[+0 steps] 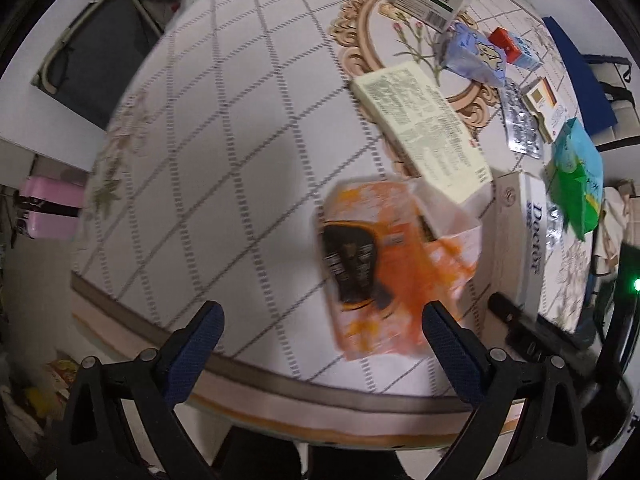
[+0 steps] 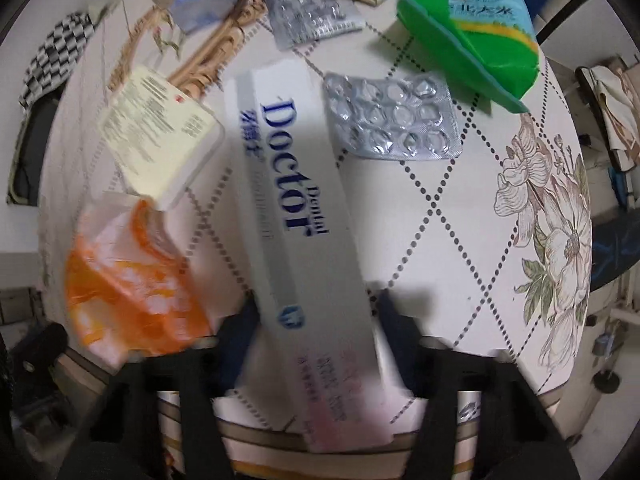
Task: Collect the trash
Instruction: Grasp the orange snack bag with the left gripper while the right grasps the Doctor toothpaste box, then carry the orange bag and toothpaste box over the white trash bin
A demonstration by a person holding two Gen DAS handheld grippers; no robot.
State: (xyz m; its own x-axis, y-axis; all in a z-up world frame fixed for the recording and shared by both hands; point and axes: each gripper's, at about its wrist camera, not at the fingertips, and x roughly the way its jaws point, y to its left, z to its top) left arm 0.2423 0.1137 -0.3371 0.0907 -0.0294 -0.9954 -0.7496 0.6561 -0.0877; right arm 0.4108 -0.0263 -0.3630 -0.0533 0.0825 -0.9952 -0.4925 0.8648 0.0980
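The right gripper (image 2: 316, 312) clamps the long toothpaste box (image 2: 296, 208) crosswise, apparently for lifting off the table (image 2: 460, 240). The left gripper (image 1: 320, 320) hangs wide above the orange wrapper (image 1: 384, 268), likely next.

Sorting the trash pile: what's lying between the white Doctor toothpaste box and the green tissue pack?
In the right wrist view, a silver blister pack lies between the toothpaste box and the green tissue pack.

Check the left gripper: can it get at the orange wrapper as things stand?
Probably yes. The left gripper is open above the table edge, and the orange wrapper lies just beside its right finger, uncovered on that side; only its far corner sits under the pale yellow box.
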